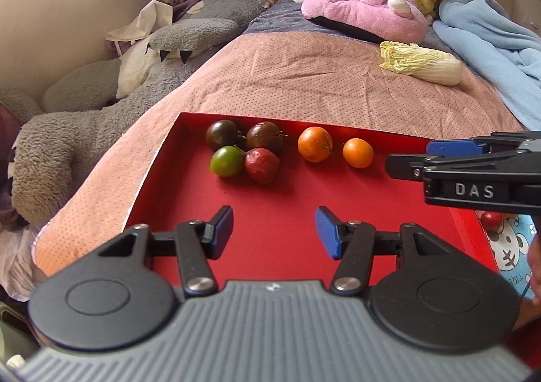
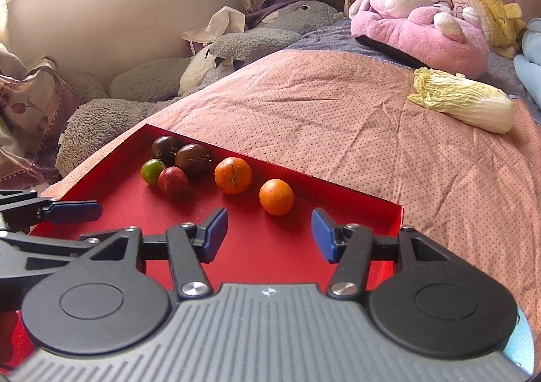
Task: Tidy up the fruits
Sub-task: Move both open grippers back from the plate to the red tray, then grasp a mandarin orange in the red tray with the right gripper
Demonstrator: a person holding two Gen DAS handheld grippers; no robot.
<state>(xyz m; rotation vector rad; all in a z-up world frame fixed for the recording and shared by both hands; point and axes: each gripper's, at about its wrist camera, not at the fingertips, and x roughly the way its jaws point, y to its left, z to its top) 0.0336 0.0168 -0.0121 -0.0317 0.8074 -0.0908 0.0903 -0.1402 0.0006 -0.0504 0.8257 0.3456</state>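
Left gripper [image 1: 274,233]: jaws apart, nothing between, above bare tray floor.
Red tray [image 1: 270,267]: on the bed.
Dark fruits [image 1: 243,152]: four, clustered far-left in tray.
Oranges [image 1: 334,148]: two, beside them.
Right gripper [image 2: 268,234]: jaws apart, empty.
Small red fruit [image 1: 491,220]: perhaps outside tray, partly hidden.

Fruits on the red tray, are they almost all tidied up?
Nearly. Four plum-like fruits sit bunched at the back of the red tray, and two oranges sit beside them. Both tongs, left and right, are open and empty. One red fruit waits off the tray's right edge.
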